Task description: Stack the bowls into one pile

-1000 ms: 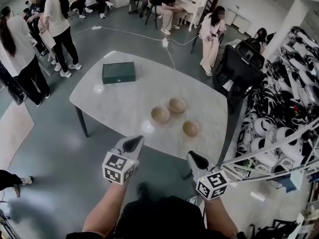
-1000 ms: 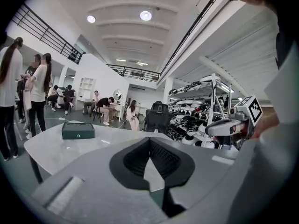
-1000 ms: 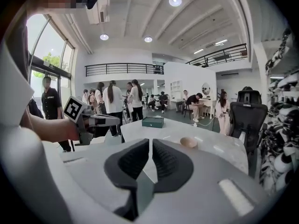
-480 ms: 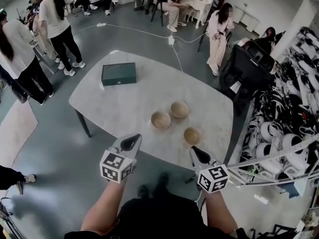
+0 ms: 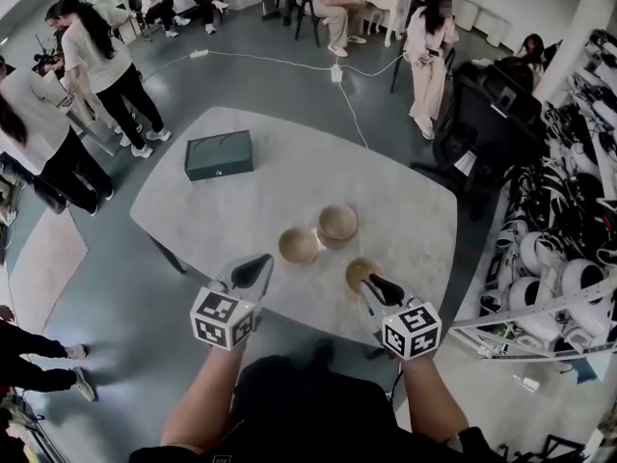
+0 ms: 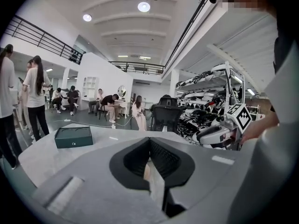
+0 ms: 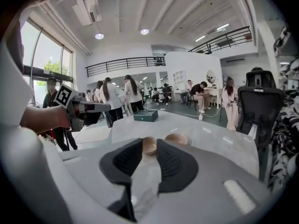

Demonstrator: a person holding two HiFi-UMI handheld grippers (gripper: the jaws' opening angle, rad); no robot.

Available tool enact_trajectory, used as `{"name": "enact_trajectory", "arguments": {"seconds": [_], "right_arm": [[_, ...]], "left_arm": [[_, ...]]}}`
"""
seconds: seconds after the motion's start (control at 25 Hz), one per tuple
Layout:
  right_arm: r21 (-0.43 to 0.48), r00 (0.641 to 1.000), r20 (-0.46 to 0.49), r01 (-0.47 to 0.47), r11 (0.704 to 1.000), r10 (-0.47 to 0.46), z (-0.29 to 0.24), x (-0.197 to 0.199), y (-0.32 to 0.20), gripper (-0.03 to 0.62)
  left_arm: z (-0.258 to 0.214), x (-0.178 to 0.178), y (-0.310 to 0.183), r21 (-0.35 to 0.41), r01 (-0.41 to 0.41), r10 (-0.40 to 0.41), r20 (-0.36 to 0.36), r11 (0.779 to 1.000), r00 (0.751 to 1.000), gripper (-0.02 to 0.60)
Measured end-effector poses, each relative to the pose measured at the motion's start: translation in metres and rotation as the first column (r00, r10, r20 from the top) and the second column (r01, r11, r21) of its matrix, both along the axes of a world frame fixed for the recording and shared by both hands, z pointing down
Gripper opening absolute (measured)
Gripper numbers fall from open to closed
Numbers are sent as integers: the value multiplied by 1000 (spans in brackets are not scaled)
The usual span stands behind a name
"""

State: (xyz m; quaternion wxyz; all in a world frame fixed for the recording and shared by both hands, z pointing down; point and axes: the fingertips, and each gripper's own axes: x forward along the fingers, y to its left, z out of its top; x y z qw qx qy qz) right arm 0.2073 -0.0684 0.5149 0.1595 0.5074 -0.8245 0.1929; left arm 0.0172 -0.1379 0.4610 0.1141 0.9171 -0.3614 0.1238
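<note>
Three tan bowls stand apart on the pale table (image 5: pixel 241 201): a left bowl (image 5: pixel 299 245), a far bowl (image 5: pixel 338 222) and a near bowl (image 5: pixel 357 270). My right gripper (image 5: pixel 374 283) hovers at the near bowl's front rim and partly covers it. Its jaws are opening and nothing is between them. In the right gripper view the left bowl (image 7: pixel 149 145) shows through their gap, with the far bowl (image 7: pixel 176 138) to the right of it. My left gripper (image 5: pixel 261 261) sits over the table's near edge, left of the bowls, with its tips together and empty.
A dark green box (image 5: pixel 220 154) lies at the table's far left. Several people stand or sit beyond the table. A black chair (image 5: pixel 487 104) stands off the far right corner, and racks of white gear (image 5: pixel 569 268) line the right side.
Both grippers have moved forward from in front of the table to over its near edge. The right one now reaches the near bowl.
</note>
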Motion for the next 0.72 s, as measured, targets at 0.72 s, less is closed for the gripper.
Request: {"name": "enact_trajectory", "arguments": {"seconds": [0.72], "right_arm": [[-346,949,-238,114,931,-205,130,-14,-25,243]], "left_arm": [[48,19,-48,-73,-89,88,-20,993,996,9]]}}
